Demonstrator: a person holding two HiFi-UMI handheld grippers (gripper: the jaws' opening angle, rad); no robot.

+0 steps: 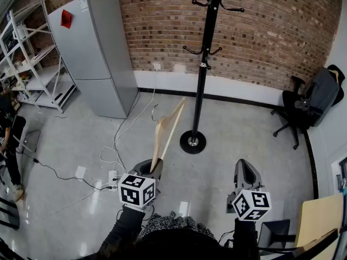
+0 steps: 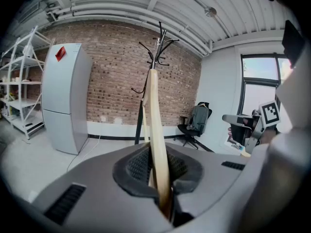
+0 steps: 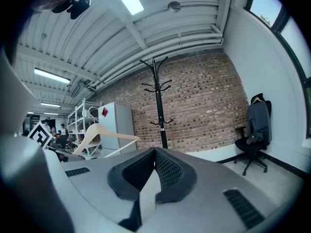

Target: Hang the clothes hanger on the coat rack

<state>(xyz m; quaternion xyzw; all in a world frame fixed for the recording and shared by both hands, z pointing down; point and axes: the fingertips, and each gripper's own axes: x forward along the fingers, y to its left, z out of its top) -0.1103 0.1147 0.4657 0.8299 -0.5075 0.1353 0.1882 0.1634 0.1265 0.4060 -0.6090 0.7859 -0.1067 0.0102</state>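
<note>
The left gripper [image 1: 154,168] has its jaws clamped tight on the lower end of a pale wooden clothes hanger [image 1: 168,124], which sticks up and forward out of them, tilted toward a tall black metal coat rack [image 1: 204,75]. The hanger's far end is near the rack's pole but not touching it, well below the curved hooks, and it hangs on nothing. In the left gripper view the wood runs straight up between the dark ribbed pads, in line with the rack behind it. The right gripper [image 1: 246,171] is held level beside the left one, its jaws brought together at the tips with nothing between them. The rack stands on a round base on the shiny grey floor [image 1: 244,129], before a red brick wall [image 1: 271,31], with a grey two-door refrigerator [image 1: 95,53] to its left and a black office chair [image 1: 303,110] to its right
</note>
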